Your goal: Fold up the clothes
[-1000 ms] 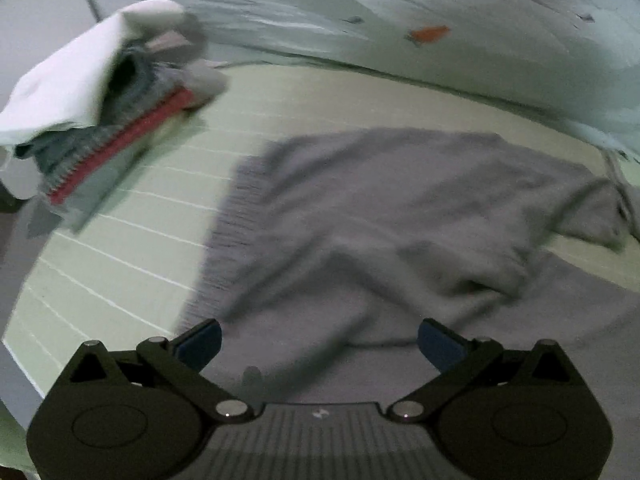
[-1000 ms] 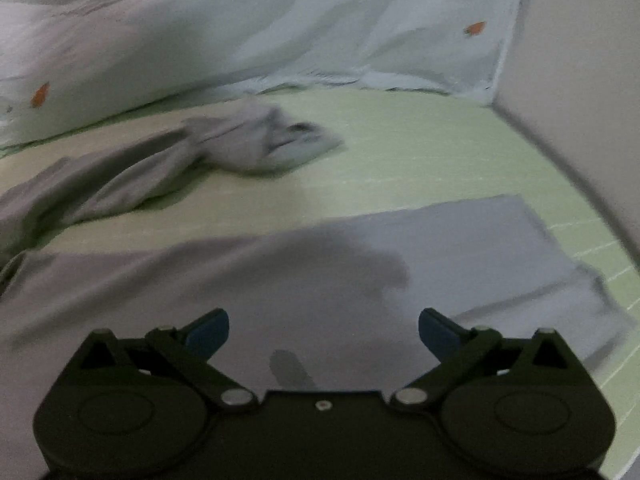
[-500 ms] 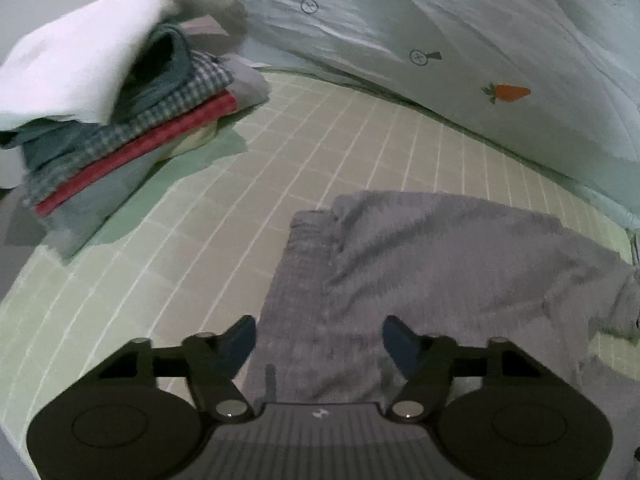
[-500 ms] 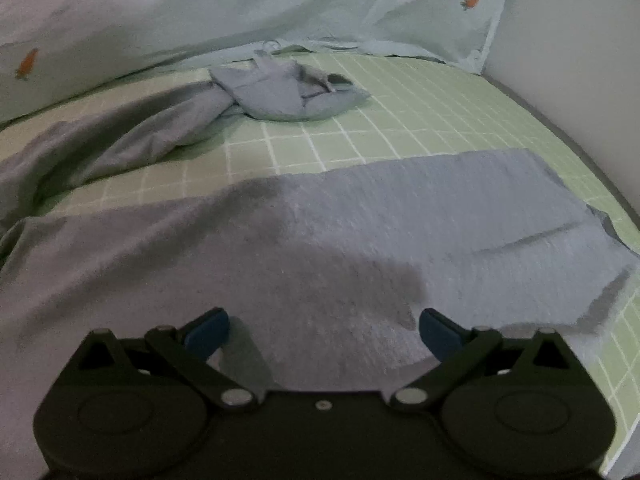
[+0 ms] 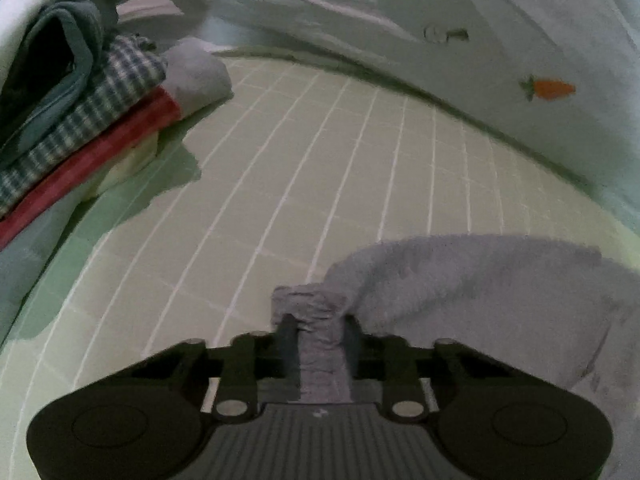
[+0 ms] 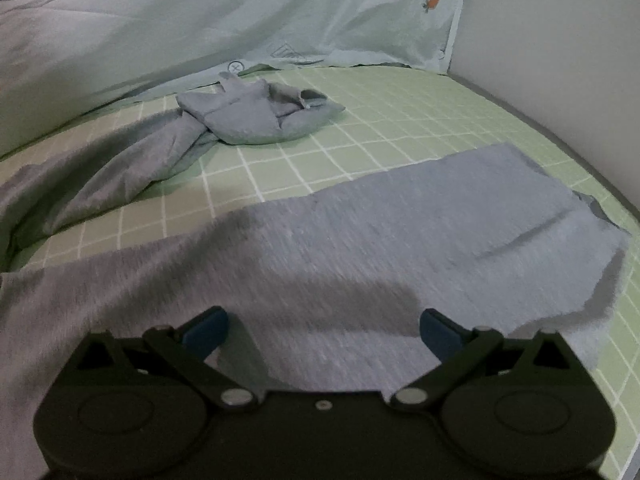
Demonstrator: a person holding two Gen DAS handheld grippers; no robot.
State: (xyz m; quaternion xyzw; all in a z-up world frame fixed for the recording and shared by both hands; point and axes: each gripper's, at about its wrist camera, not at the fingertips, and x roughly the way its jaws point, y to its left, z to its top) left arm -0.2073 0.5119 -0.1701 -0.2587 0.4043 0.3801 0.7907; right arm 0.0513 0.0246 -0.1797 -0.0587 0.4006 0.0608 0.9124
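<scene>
The left gripper (image 5: 316, 340) is closing on a bunched corner of the grey garment (image 5: 480, 288), and the fabric is sitting between its two fingers (image 5: 286, 336), which are standing narrow with a wad of cloth poking out ahead of them. The garment is lying spread across the green checked sheet (image 5: 320, 160), with most of its body running off to the right of the left gripper; in the right wrist view the same grey garment (image 6: 360, 248) is stretching flat beneath the right gripper (image 6: 324, 328), and one twisted sleeve is trailing toward the pale quilt (image 6: 200, 20) at the back. The right gripper is hanging wide above the cloth, holding nothing. A stack of folded clothes (image 5: 80, 120) is resting at the far left of the sheet, well apart from the garment. The step in hand appears to be securing a corner before lifting and folding it. To do it well, the left gripper should be finishing its closure before any pull is starting, so that the bunched edge is not slipping out. The right gripper is probably needing to take the matching edge on its own side, pinching the upper layer rather than the sheet below. Both hands should then be rising together and keeping the edge taut, since a slack span is likely to crease. The trailing sleeve is looking twisted and may be needing straightening before the fold.
</scene>
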